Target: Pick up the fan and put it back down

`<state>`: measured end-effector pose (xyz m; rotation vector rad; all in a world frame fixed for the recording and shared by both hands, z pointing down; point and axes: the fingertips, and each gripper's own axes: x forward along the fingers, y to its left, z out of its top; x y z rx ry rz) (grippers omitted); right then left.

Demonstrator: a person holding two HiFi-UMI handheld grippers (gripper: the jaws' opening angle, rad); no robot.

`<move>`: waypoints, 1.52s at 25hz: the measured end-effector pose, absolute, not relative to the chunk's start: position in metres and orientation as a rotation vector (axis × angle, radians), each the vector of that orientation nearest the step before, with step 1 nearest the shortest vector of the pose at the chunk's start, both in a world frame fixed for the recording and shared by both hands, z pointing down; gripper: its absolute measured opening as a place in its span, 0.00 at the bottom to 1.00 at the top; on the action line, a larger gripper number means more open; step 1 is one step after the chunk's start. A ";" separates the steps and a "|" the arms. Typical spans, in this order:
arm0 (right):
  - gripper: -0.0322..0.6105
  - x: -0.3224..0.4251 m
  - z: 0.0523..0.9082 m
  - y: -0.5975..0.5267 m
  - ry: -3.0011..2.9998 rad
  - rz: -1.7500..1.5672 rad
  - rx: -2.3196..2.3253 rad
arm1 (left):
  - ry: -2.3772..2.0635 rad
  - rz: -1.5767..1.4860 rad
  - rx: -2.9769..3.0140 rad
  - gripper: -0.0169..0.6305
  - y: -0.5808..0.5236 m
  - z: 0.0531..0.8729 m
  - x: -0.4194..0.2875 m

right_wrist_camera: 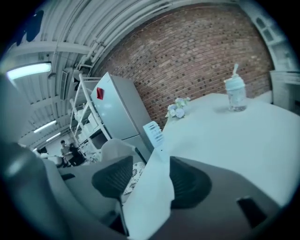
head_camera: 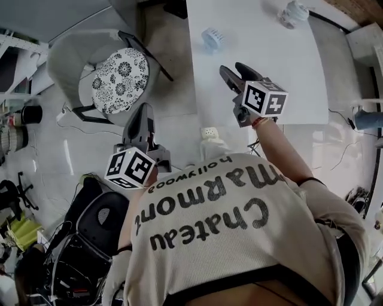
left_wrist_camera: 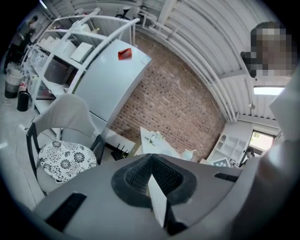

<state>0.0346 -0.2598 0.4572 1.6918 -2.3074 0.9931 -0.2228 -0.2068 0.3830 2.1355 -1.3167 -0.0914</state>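
Head view: my right gripper hangs over the near left part of the white table with its jaws spread. It points up the table toward the small round pale-blue thing that I take for the fan. The fan stands near the table's left edge, well ahead of my tips and a little to their left. A lidded cup stands farther off to the right. My left gripper is out over the floor beside the chair, well apart from the table. Left gripper view: those jaws are pressed together at the tips with nothing in them. The fan is only a small shape on the far table, so I judge this hand has no part in the reach. Right gripper view: my pads stand apart, and between them I see only pale surface, no fan. The fan sits far up the table, above the gap and slightly to its right, too small here to tell how it stands. To reach well, I should line the gap up on the fan and keep the jaws wide enough to pass on both sides of it. I should come in low over the table so I don't knock it over, and close only once it sits squarely between the pads. It looks light, so a gentle squeeze ought to do.
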 end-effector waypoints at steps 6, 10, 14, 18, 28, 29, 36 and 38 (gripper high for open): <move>0.26 0.027 0.426 -0.192 -2.267 0.962 1.975 | -1.271 -0.112 2.187 0.03 -0.154 0.371 -0.251; 0.19 0.009 0.398 -0.153 -2.293 0.934 2.070 | -1.224 -0.154 2.246 0.03 -0.127 0.354 -0.263; 0.11 -0.003 0.364 -0.106 -2.347 0.821 2.175 | -1.195 -0.180 2.325 0.03 -0.094 0.338 -0.267; 0.06 -0.016 0.335 -0.072 -2.394 0.774 2.229 | -1.159 -0.186 2.386 0.03 -0.076 0.324 -0.265; 0.06 -0.033 0.301 -0.003 -2.414 0.722 2.210 | -1.198 -0.169 2.368 0.03 -0.029 0.315 -0.271; 0.06 -0.033 0.301 -0.001 -2.413 0.713 2.201 | -1.194 -0.177 2.368 0.03 -0.025 0.314 -0.272; 0.06 -0.040 0.299 0.010 -2.431 0.663 2.128 | -1.165 -0.182 2.427 0.03 -0.006 0.302 -0.266; 0.06 -0.039 0.299 0.011 -2.441 0.647 2.108 | -1.179 -0.184 2.428 0.03 -0.003 0.301 -0.265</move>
